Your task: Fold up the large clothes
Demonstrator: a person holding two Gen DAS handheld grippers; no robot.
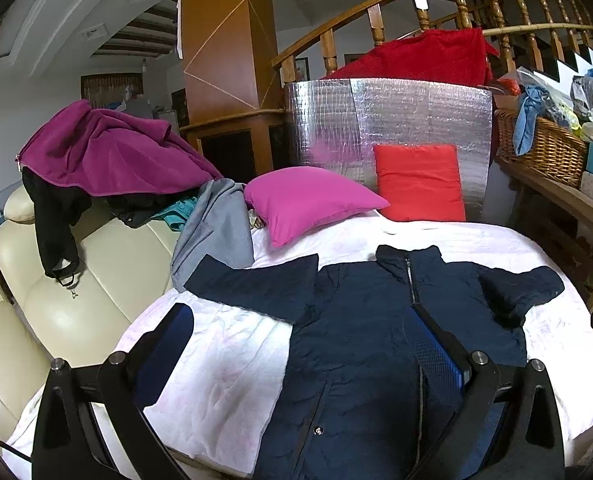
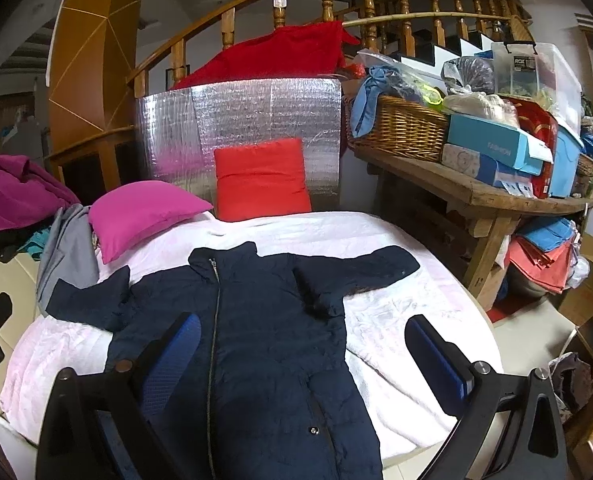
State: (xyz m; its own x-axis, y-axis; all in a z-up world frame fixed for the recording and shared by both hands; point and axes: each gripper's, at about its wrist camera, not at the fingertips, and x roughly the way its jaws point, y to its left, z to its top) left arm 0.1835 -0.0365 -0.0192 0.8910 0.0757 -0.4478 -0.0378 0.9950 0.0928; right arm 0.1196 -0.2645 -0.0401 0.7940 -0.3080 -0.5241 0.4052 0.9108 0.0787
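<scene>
Overhead, both grippers' jaws gape above the navy jacket (image 2: 264, 320); a blue box (image 2: 496, 146) reads "FASHION".

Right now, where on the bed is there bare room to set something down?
Bare white cover lies right of the navy jacket, below its sleeve, and on the other side under the left sleeve. The head end is crowded by the pink pillow, red cushion and grey garment.
</scene>
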